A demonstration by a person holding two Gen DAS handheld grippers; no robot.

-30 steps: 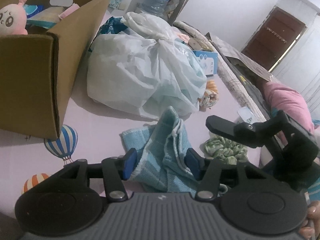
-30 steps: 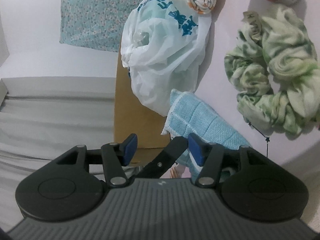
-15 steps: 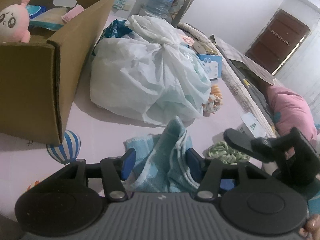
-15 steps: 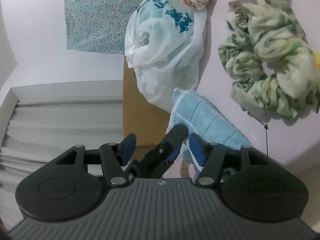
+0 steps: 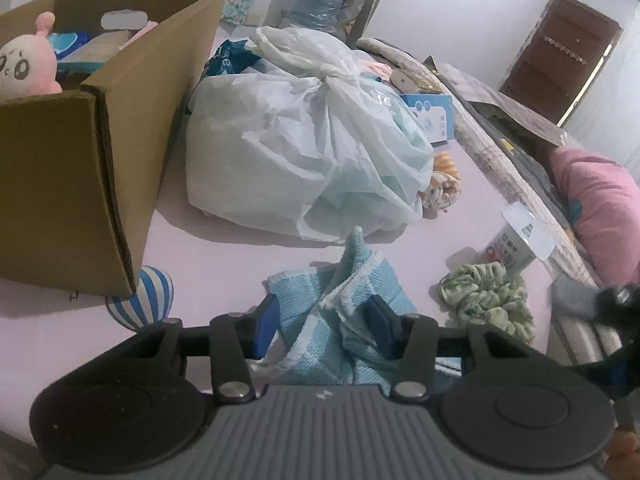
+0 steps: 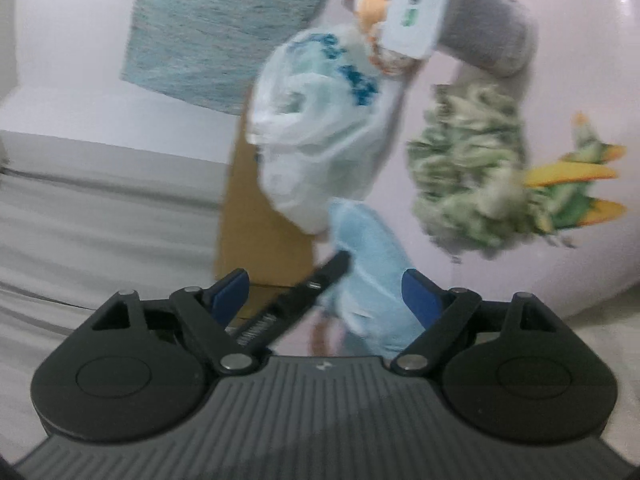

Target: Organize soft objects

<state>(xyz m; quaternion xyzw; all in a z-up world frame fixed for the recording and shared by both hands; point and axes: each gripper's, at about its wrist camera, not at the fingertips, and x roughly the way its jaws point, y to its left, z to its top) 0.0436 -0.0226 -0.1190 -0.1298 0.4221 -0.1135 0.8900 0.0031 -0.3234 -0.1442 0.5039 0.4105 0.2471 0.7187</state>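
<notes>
Between our left gripper's (image 5: 318,322) jaws: 1 blue towel (image 5: 340,312), bunched upright on the bed, jaws just closing, lightly pinching. Right gripper (image 6: 326,292), jaws just spread, empty. Box (image 5: 80,184) up-left.

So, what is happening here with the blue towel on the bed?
A person holding two grippers is tidying soft things on a pink sheet. The left gripper has the blue towel bunched between its closing jaws. The right gripper has just opened wide and holds nothing. A green scrunchie and a white plastic bag still lie on the sheet; a cardboard box already holds a pink plush toy.
</notes>
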